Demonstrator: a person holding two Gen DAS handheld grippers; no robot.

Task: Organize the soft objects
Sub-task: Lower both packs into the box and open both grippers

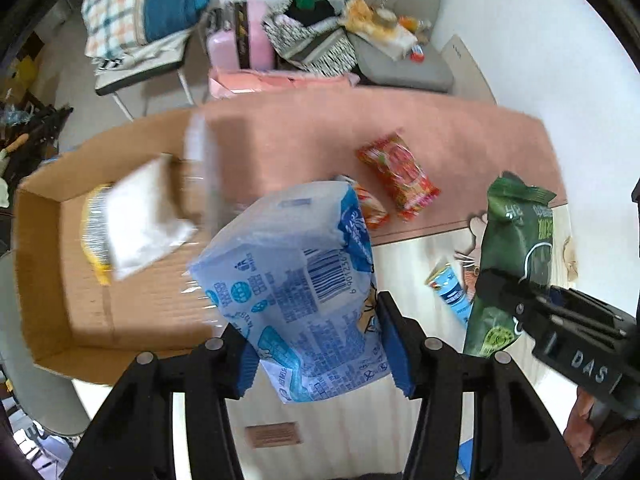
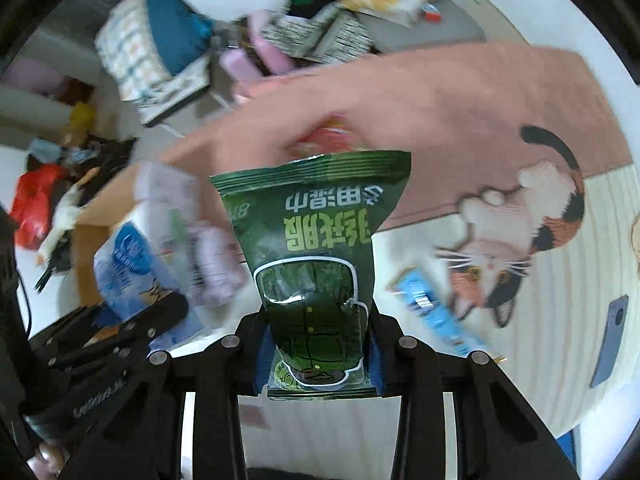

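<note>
My left gripper (image 1: 320,344) is shut on a blue and white soft pack (image 1: 296,280) and holds it above the table next to the cardboard box (image 1: 44,280). The box holds a white pack (image 1: 144,220) and a yellow pack (image 1: 94,236). My right gripper (image 2: 316,356) is shut on a dark green pack (image 2: 316,248), held upright; it also shows in the left wrist view (image 1: 512,256). The blue and white pack shows at the left of the right wrist view (image 2: 128,268). On the pink cat mat (image 1: 304,144) lie a red snack pack (image 1: 400,176) and an orange pack (image 1: 370,204). A small blue packet (image 1: 450,288) lies on the table.
Behind the table stand a chair with folded bedding (image 1: 132,12), a pink case (image 1: 240,36), a patterned bag (image 1: 312,32) and a grey chair with clutter (image 1: 400,40). A phone (image 2: 612,340) lies at the right. Floor clutter sits at the left (image 2: 36,200).
</note>
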